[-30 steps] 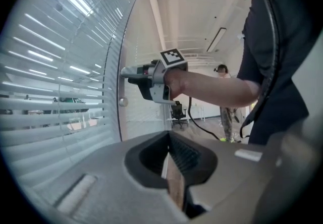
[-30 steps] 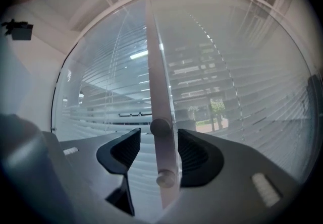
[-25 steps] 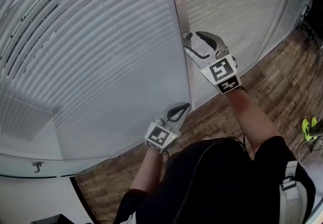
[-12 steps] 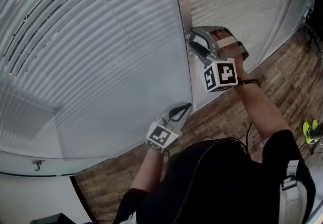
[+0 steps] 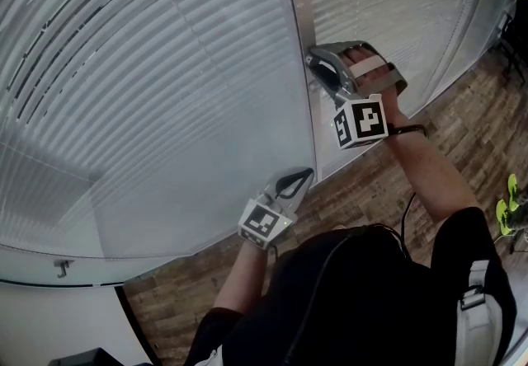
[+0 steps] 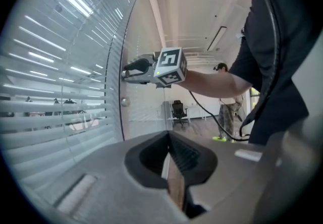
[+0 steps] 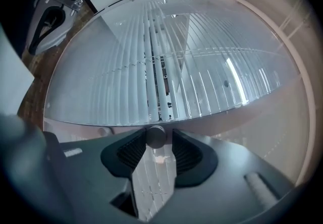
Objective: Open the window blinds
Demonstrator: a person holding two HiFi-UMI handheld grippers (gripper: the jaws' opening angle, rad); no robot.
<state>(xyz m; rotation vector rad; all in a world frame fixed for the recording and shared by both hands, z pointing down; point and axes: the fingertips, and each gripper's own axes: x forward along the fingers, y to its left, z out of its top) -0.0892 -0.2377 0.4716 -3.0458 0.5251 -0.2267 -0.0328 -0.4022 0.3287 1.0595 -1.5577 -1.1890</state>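
Right gripper view looks straight at a small round knob [image 7: 155, 136] that sticks out of the metal frame [image 5: 299, 2] between two glass panes. The window blinds [image 5: 148, 92] are sealed behind that glass, their slats tilted nearly flat and letting only slivers of light through.

The right claw [image 5: 320, 68] has just been closing, with the knob between its ribbed pads. One pad looks to be against the knob, while a thin gap seems to remain on the other side, so I judge the pinch not yet made. The left claw [image 5: 304, 176] hangs lower beside the same frame, pressed together on nothing and touching no part of the blinds.

The step in hand looks to be seizing the knob so it can be twisted. To do it well:
- Keep the knob centred on the ribbed part of the pads, not out at their tips.
- Finish the squeeze before any turning.
- Hold the claw in line with the knob's axis and roll the wrist about that line. A sideways pull would likely slip off so small and smooth a piece.
- Watch the slats for the answer.
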